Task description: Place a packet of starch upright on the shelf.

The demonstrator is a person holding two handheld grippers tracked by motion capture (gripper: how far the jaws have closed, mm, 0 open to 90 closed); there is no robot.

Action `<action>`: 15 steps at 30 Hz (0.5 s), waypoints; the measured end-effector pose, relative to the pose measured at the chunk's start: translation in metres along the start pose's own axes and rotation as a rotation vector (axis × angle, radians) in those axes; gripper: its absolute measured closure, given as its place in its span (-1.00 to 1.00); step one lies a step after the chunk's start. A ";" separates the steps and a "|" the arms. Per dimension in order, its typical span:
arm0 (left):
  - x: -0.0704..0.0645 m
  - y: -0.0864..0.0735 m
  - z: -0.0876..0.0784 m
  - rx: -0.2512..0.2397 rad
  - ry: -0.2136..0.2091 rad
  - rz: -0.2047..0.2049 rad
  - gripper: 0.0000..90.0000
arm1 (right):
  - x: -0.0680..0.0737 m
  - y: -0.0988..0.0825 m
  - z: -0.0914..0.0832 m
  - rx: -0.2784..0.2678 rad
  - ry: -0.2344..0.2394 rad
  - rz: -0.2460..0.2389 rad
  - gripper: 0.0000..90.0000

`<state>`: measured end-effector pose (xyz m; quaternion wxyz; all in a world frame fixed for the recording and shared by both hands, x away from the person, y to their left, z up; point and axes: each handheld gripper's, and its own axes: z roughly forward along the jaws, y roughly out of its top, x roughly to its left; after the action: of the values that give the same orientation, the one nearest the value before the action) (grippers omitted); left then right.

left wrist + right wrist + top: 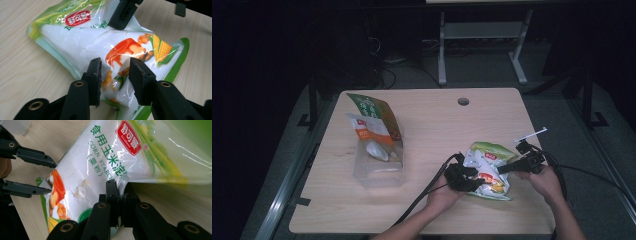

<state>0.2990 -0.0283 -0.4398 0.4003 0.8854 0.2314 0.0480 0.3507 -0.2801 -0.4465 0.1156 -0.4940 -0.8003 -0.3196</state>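
The landmark for all positions is the clear plastic box (378,167), which stands on the left half of the table (432,125). Leaning into this box from its far side is an orange-and-green bag (374,122), its lower end inside the box with a white mass visible beneath it; this bag appears already placed or emptied, though its contents cannot be confirmed. To the right of the box, near the front edge of the table, lies the corn starch bag (488,170), the item now being worked. The left gripper (114,75) straddles the lower, printed end of this bag; its jaws stand partly closed on a fold of film, and the pads appear to press on it. Farther right of the box, the right gripper (119,202) is clamped fully shut on the bag's side edge, below the green printed top. Judged status: both ends of the bag are secured, but the bag looks sealed and is still well apart from the box. Remaining work is likely opening it and transferring it toward the box.
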 end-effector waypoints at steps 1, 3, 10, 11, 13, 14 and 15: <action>0.001 0.000 -0.001 0.006 -0.002 0.004 0.34 | 0.001 0.000 -0.001 0.001 -0.003 -0.007 0.93; 0.002 0.000 -0.001 0.008 -0.003 0.002 0.32 | 0.003 0.000 -0.002 -0.003 -0.007 -0.006 0.95; 0.004 -0.004 -0.009 0.001 -0.008 -0.018 0.21 | 0.013 0.004 -0.012 -0.033 -0.004 -0.040 0.96; 0.003 -0.005 -0.010 -0.009 -0.009 -0.033 0.20 | 0.017 0.005 -0.014 -0.040 -0.003 -0.049 0.96; 0.004 -0.006 -0.014 -0.021 -0.009 -0.035 0.17 | 0.022 0.007 -0.017 -0.049 -0.007 -0.070 0.97; 0.004 -0.006 -0.016 -0.024 -0.007 -0.041 0.16 | 0.026 0.009 -0.019 -0.054 -0.010 -0.080 0.97; 0.005 -0.007 -0.018 -0.021 -0.005 -0.035 0.14 | 0.029 0.010 -0.020 -0.058 -0.015 -0.091 0.97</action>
<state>0.2956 -0.0100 -0.4335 0.4110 0.8771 0.2452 0.0410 0.3423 -0.2687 -0.4127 0.0806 -0.4626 -0.8131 -0.3441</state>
